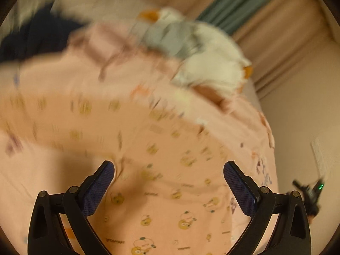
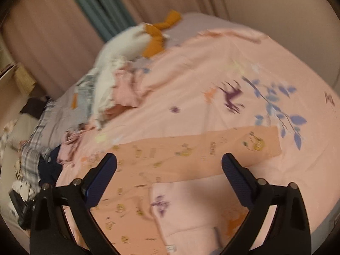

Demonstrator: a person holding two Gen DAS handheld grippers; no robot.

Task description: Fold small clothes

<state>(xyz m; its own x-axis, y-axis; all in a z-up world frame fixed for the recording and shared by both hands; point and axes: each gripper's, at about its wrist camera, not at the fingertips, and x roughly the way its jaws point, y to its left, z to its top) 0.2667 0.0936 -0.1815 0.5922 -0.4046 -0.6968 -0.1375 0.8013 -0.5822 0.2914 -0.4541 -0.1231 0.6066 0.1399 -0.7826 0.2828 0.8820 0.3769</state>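
Here, left gripper (image 1: 169,170) & right gripper (image 2: 169,162) both spread wide, holding nothing, above the printed garment (image 2: 191,153) on bedsheet (image 2: 201,68). Pinch sleeve edge squarely; fold inward flat.

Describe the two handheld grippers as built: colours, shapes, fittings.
The left gripper and right gripper look identical: black angular linkage arms with triangular cutouts, round silver pivot pins, and jaws faced with dark blue, finely textured pads. No cables, markings, sleeves or hands show.
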